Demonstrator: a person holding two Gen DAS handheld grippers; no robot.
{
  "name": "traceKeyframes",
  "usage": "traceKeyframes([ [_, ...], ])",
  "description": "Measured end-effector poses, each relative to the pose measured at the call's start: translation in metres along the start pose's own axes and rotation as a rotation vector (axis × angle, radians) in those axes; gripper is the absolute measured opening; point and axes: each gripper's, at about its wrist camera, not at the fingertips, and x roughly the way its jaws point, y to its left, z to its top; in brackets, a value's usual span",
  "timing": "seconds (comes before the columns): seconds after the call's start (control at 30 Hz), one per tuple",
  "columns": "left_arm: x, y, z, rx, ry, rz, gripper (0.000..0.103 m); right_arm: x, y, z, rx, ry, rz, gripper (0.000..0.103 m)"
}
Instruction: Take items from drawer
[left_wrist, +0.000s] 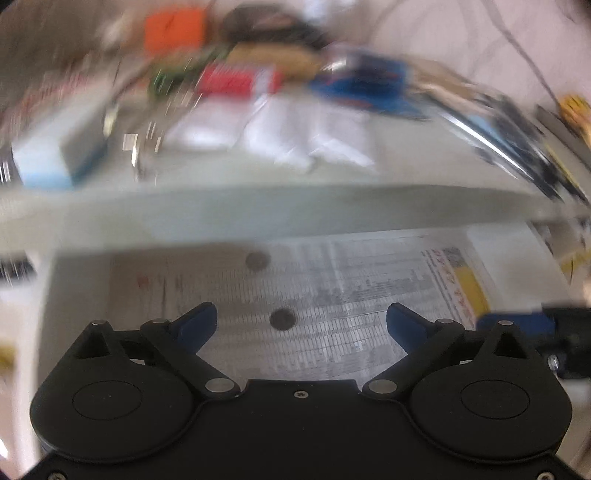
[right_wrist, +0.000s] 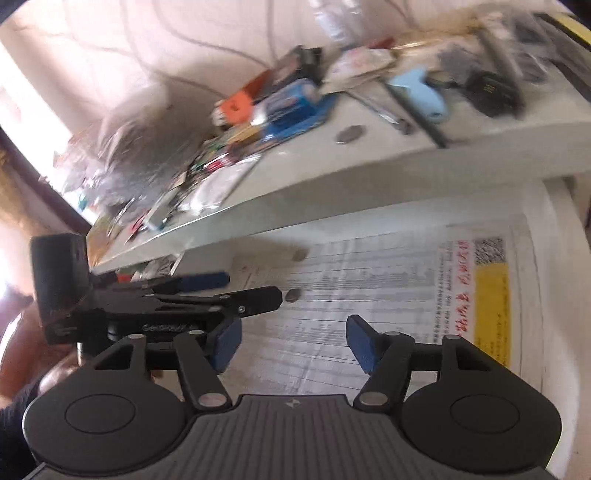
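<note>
Two coins are what I can see left in the open drawer (left_wrist: 74, 280), both lying flat on the printed paper (left_wrist: 332, 295) that lines its bottom. In my left wrist view the near coin (left_wrist: 282, 319) sits just ahead of the left gripper (left_wrist: 301, 321), almost exactly on the line between the two blue fingertips (left_wrist: 199, 321). The far coin (left_wrist: 257, 260) lies further back, close under the edge of the desk top (left_wrist: 258, 210).

My left gripper is wide apart and holds nothing; the near coin is between the fingers in the picture but I cannot tell if they are already down at its level. My right gripper (right_wrist: 291, 343) also stands apart with nothing between its pads, over bare paper. From the right wrist view the near coin (right_wrist: 292, 295) is ahead and a little to the left, just beyond the tip of the left gripper (right_wrist: 221, 291), which reaches in from that side.

So I judge the left hand is the nearer one for this coin. A coin is round, so no long axis matters here; what matters is that it is thin and flat on paper, and I think the fingers may slide over it or pinch the paper too.

On the desk top lie many things already, blurred, among them another coin (right_wrist: 349, 133).
</note>
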Motion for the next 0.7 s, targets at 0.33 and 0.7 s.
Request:
traceKeyframes([
  [0.33, 0.020, 0.012, -0.004, -0.143, -0.079, 0.111, 0.095, 0.001, 0.002, 0.001, -0.024, 0.069, 0.097, 0.068],
  [0.7, 0.039, -0.003, 0.001, -0.051, -0.141, 0.192, 0.090, 0.001, 0.003, 0.002, -0.018, 0.072, 0.110, 0.068],
])
